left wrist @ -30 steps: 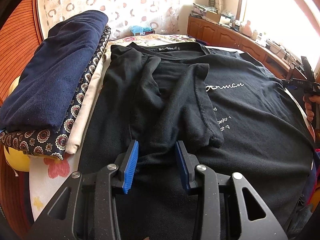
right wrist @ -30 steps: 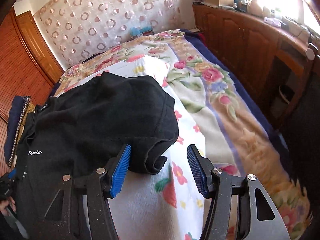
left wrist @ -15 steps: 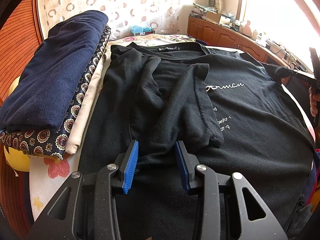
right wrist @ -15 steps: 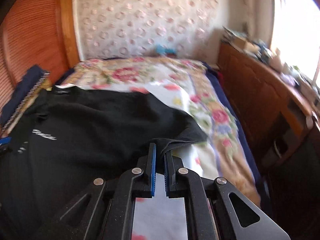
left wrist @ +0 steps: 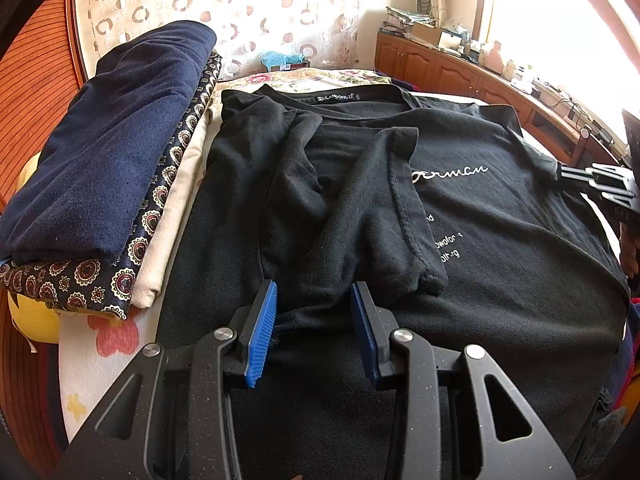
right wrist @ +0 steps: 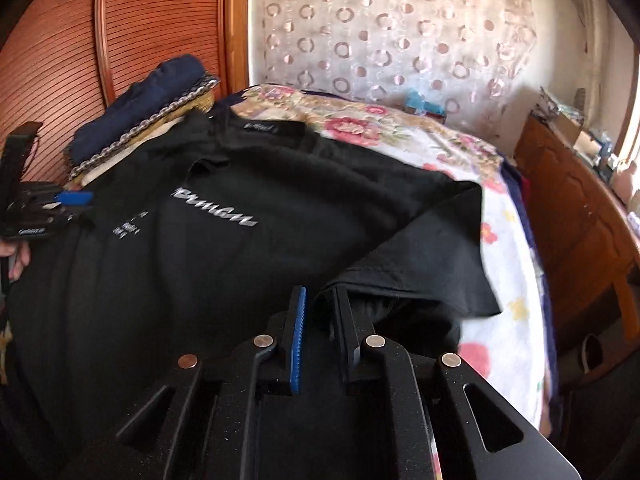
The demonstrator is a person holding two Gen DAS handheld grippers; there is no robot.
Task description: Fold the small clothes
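A black T-shirt (left wrist: 500, 240) with white lettering lies face up on the bed; it also shows in the right wrist view (right wrist: 200, 260). Its left sleeve (left wrist: 360, 216) is folded in over the chest. My left gripper (left wrist: 314, 312) is open, its blue pads straddling the lower end of that folded sleeve without gripping it. My right gripper (right wrist: 322, 312) is shut on the right sleeve (right wrist: 432, 264) and holds it lifted and drawn over the shirt body. In the left wrist view the right gripper (left wrist: 568, 174) shows at the right edge with the sleeve stretched to it.
A stack of folded clothes (left wrist: 104, 160), navy on top, lies along the shirt's left side by the wooden headboard (right wrist: 52, 80). The floral bedspread (right wrist: 508, 248) lies under the shirt. A wooden cabinet (right wrist: 580, 232) runs along the bed's right side.
My right gripper closed on the right sleeve, then lifted and carried it leftward over the shirt body. My left gripper has stayed open and still.
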